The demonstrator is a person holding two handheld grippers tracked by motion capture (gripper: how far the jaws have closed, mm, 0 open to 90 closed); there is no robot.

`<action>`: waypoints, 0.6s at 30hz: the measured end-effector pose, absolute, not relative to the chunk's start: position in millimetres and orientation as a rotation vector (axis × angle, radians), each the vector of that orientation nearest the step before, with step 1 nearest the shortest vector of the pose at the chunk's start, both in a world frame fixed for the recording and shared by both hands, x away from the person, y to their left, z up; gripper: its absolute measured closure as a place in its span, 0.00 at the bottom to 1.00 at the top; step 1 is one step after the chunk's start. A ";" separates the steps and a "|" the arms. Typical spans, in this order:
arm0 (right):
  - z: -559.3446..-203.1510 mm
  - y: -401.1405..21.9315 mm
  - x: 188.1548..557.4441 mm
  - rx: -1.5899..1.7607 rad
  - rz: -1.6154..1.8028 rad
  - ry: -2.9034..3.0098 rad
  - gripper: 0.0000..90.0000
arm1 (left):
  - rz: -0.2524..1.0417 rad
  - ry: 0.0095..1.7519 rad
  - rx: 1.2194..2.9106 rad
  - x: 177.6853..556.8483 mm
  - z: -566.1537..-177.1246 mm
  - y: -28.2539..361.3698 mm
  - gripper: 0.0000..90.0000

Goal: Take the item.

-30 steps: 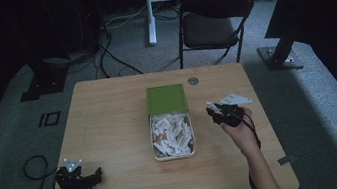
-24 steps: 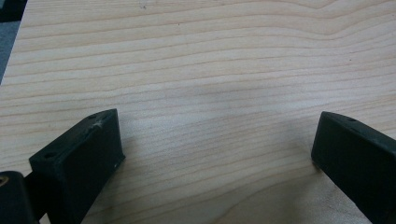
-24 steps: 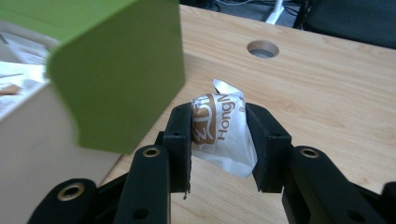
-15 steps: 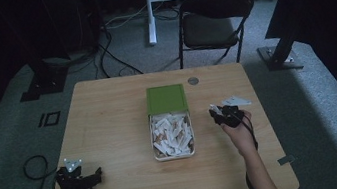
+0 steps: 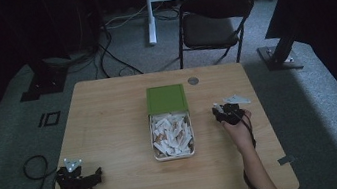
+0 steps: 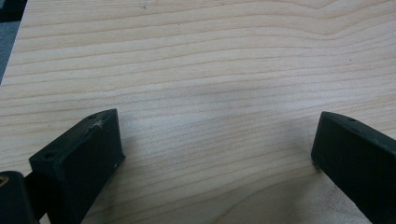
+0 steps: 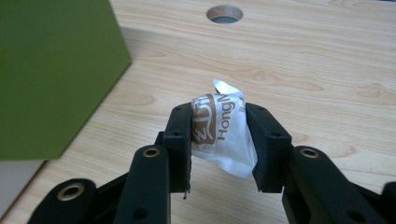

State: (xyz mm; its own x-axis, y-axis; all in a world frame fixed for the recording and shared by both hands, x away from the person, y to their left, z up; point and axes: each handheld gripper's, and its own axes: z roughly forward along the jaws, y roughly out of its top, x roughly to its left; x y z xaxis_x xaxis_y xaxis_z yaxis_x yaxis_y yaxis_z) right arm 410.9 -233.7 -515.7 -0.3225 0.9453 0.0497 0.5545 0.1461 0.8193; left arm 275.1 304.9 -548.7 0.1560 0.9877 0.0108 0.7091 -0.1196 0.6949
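The right gripper (image 7: 218,135) pinched a white-and-brown sachet (image 7: 219,133) above the table's (image 5: 108,113) right edge beside the open box (image 5: 172,134), while the left gripper (image 6: 215,144) gaped wide, empty, near the front-left corner.

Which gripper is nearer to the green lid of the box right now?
Right. The right gripper, shut on a packet, sits just right of the green lid. The left gripper, open, rests at the table's near-left corner, far from it.
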 end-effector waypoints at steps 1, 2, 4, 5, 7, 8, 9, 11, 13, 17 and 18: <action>-516.7 -234.4 412.3 1.430 1.046 1.941 0.71 | 0.662 1.609 1.892 275.1 -548.7 304.9 0.03; -517.6 -235.1 413.7 1.444 1.046 1.937 0.71 | 0.662 1.610 1.891 275.1 -548.7 304.9 0.03; -519.2 -236.6 417.1 1.451 1.034 1.930 0.71 | 0.662 1.609 1.892 275.1 -548.6 304.9 0.03; -519.2 -236.6 417.1 1.451 1.034 1.930 0.71 | 0.662 1.609 1.892 275.1 -548.6 304.9 0.03; -521.6 -238.9 423.4 1.473 1.027 1.915 0.71 | 0.662 1.609 1.891 275.1 -548.7 304.9 0.03; -522.1 -239.3 425.2 1.474 1.021 1.917 0.71 | 0.663 1.609 1.891 275.1 -548.7 304.9 0.03; -522.7 -239.6 427.0 1.477 1.015 1.918 0.71 | 0.662 1.609 1.892 275.1 -548.7 304.9 0.03; -523.7 -240.3 431.4 1.489 1.015 1.909 0.71 | 0.662 1.609 1.892 275.1 -548.7 304.9 0.03; -524.3 -240.2 436.7 1.489 1.001 1.911 0.71 | 0.662 1.609 1.892 275.1 -548.7 304.9 0.03; -526.1 -240.9 445.4 1.503 0.963 1.915 0.71 | 0.662 1.610 1.891 275.1 -548.7 304.9 0.03; -527.3 -241.3 447.3 1.508 0.951 1.917 0.71 | 0.662 1.609 1.892 275.1 -548.7 304.9 0.03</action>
